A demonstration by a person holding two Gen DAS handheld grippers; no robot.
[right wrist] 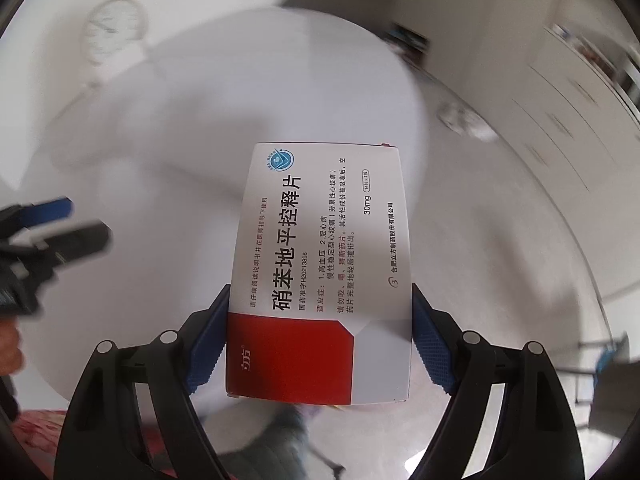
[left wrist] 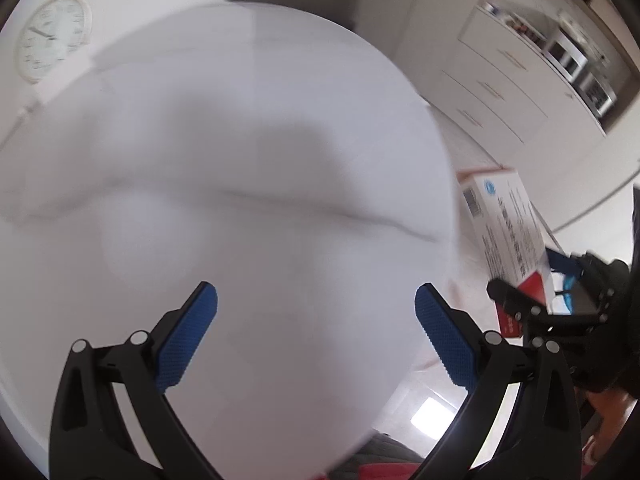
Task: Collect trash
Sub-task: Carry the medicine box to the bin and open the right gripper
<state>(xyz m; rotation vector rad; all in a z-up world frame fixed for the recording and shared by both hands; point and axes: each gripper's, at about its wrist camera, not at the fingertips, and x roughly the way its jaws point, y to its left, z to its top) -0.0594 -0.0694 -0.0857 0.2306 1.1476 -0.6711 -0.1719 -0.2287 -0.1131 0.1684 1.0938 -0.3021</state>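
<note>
Left wrist view: left gripper (left wrist: 316,336) spread wide, nothing between its blue pads, over a round white table (left wrist: 248,152), blurred. Wall clock (left wrist: 52,38) at 10 o'clock, drawers (left wrist: 504,80) at 2. Right gripper (left wrist: 532,300) at 4 o'clock carries the medicine box (left wrist: 508,224). Right wrist view: right gripper (right wrist: 320,344) clamps the box (right wrist: 320,264) by its two long sides, printed face legible; left gripper (right wrist: 52,228) at 9 o'clock.

The round white bench (left wrist: 248,128) is smeared by motion blur; a small pale object (right wrist: 466,122) on the floor is too blurred to identify, and the wall clock's (right wrist: 116,28) face is unreadable.
</note>
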